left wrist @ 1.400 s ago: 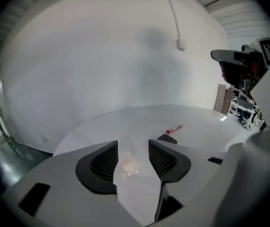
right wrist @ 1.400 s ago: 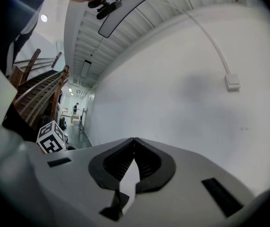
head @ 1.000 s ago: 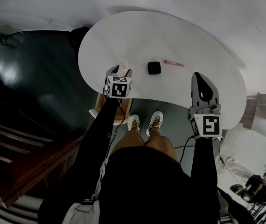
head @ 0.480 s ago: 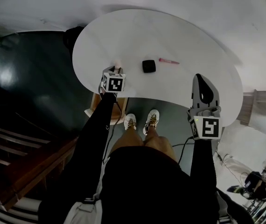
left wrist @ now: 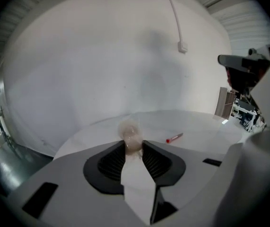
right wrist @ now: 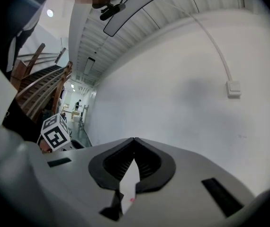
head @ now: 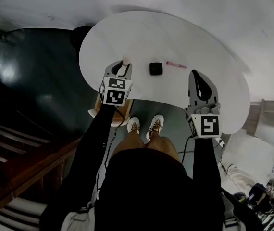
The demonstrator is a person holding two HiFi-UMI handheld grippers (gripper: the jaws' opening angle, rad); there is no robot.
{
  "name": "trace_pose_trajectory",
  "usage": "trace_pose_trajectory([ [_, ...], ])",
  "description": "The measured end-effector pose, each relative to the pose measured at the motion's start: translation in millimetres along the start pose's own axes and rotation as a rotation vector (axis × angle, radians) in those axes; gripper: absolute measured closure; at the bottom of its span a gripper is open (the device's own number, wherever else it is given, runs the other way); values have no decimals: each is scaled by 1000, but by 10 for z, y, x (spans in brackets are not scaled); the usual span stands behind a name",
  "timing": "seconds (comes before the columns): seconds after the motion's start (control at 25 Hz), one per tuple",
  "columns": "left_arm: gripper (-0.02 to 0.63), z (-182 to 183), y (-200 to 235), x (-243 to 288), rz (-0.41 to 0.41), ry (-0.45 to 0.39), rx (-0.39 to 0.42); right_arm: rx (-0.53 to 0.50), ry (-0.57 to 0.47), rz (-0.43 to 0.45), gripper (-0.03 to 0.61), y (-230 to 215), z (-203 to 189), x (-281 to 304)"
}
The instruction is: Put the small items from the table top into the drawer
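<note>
Person wears black long sleeves [head: 90,150] & a dark top [head: 151,196], w/ white sneakers [head: 134,126]. Left gripper [head: 123,65] & right gripper [head: 198,75] are pale grey plastic shells w/ black ribbed pads [left wrist: 110,162] in rounded black surrounds. Each has a cube [head: 115,91] at the rear w/ black-and-white square markers, and a thin dark cable [head: 187,150] hangs off the right one.

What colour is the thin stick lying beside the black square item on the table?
The thin stick is pinkish red; the head view shows it best.
</note>
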State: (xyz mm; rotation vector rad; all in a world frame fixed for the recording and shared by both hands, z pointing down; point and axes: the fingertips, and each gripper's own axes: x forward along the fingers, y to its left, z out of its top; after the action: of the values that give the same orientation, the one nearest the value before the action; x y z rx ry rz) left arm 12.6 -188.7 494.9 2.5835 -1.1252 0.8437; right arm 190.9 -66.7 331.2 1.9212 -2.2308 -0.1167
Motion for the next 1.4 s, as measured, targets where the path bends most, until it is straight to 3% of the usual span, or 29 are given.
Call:
trace_pose_trajectory([
  [0.36, 492, 1113, -326, -884, -7, -321, 55, 20, -65, 16, 552, -18, 238, 152],
  [0.64, 492, 1595, -776, -1258, -66, -485, 115, 22, -100, -9, 552, -118, 374, 76],
  [0.96, 492, 1705, -818, -1295, -74, -508, 142, 27, -103, -6, 552, -159, 363, 89],
  [1.4, 491, 1495, -442, -1543, 62, -485, 102, 44, -128, 153, 552, 282, 412, 434],
])
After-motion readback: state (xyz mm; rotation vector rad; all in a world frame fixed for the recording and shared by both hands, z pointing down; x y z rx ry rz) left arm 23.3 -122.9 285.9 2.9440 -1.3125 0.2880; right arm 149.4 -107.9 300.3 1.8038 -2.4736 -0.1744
